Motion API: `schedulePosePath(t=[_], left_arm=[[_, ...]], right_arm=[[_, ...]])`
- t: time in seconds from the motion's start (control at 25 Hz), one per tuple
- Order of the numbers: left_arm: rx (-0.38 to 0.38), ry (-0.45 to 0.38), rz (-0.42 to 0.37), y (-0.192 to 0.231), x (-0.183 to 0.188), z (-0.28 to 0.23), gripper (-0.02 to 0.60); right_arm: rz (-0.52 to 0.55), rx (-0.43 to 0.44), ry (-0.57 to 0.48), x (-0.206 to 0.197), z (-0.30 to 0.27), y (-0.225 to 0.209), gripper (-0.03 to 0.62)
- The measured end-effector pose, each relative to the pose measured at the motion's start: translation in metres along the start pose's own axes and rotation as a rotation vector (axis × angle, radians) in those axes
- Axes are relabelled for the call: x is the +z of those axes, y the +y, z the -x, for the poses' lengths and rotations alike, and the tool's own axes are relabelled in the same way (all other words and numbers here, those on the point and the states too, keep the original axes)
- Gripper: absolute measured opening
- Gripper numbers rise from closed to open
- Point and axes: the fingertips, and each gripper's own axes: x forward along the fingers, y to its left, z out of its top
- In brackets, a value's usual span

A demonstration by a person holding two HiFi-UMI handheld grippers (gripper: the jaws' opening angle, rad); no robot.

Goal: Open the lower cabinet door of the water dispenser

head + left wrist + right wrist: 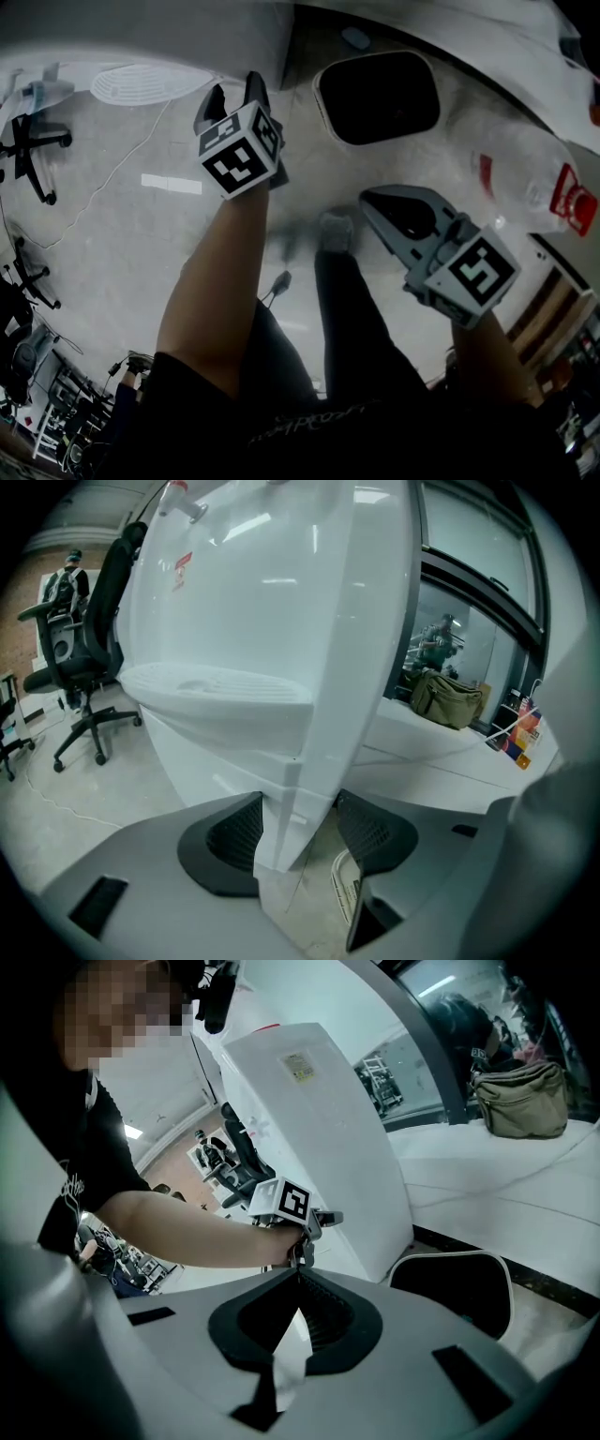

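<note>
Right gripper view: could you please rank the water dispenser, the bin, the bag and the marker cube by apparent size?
water dispenser
bin and bag: roughly alike, unranked
marker cube

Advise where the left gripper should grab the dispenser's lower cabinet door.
Likely the lower cabinet door by its vertical corner edge, below the drip tray: the flat front shows no handle, and that edge stands out as a rib. Approach the corner head-on, one pad per side, as the open left gripper sits now.
</note>
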Motion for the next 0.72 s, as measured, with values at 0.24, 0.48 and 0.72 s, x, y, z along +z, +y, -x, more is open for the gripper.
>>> schedulePosePath(t=[0.24, 0.48, 0.72], left_arm=[[0.016, -0.008, -0.029, -0.001, -0.001, 0.002, 0.238], [0.029, -0.012, -0.033, -0.002, -0.001, 0.003, 0.218], [0.019, 0.003, -0.049, -0.002, -0.002, 0.004, 0.215]], right_arm=[[-0.013, -0.002, -0.025, 0.006, 0.002, 0.005, 0.013], [-0.011, -0.009, -0.04, 0.013, 0.005, 0.007, 0.013], [-0.016, -0.005, -0.05, 0.015, 0.003, 0.006, 0.013]])
